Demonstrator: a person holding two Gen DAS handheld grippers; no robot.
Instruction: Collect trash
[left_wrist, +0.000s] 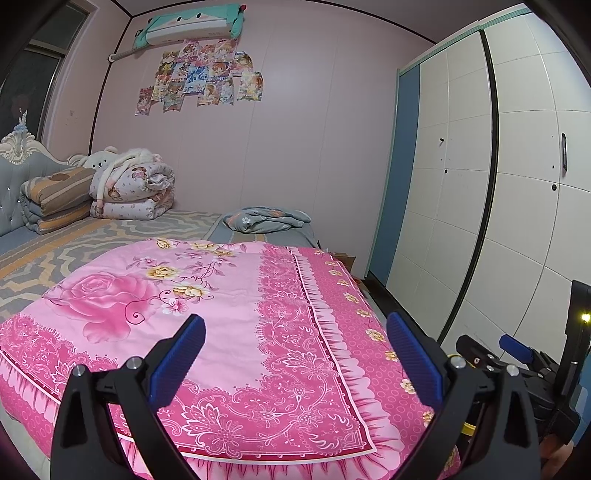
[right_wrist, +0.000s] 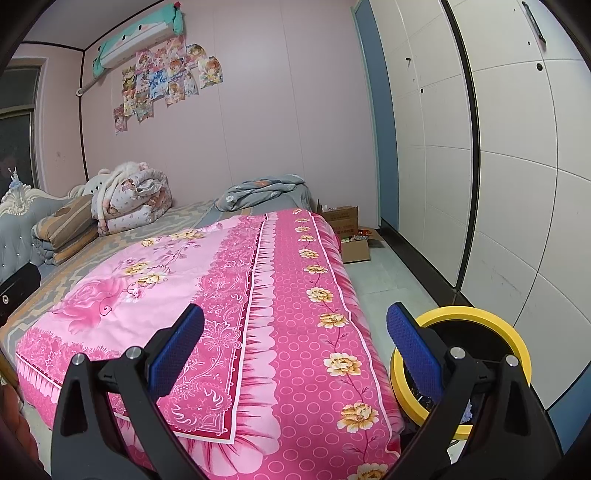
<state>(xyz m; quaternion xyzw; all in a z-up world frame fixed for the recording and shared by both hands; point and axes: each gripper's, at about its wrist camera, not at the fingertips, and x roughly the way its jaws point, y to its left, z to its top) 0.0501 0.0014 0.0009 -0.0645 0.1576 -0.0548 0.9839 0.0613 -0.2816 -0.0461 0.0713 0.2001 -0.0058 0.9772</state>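
My left gripper (left_wrist: 295, 328) is open and empty above the pink floral quilt (left_wrist: 207, 314) on the bed. My right gripper (right_wrist: 295, 325) is open and empty over the quilt's (right_wrist: 295, 314) right side. A yellow-rimmed trash bin (right_wrist: 513, 339) with a dark inside stands on the floor beside the bed, just behind my right finger. The right gripper (left_wrist: 513, 349) also shows at the right edge of the left wrist view. No loose trash shows on the quilt.
Folded quilts (left_wrist: 133, 188) and a plush toy lie by the headboard (left_wrist: 14, 162). A grey bundle (left_wrist: 266, 219) lies at the bed's far side. Open cardboard boxes (right_wrist: 351, 236) stand on the floor. A white wardrobe (right_wrist: 517, 166) lines the right.
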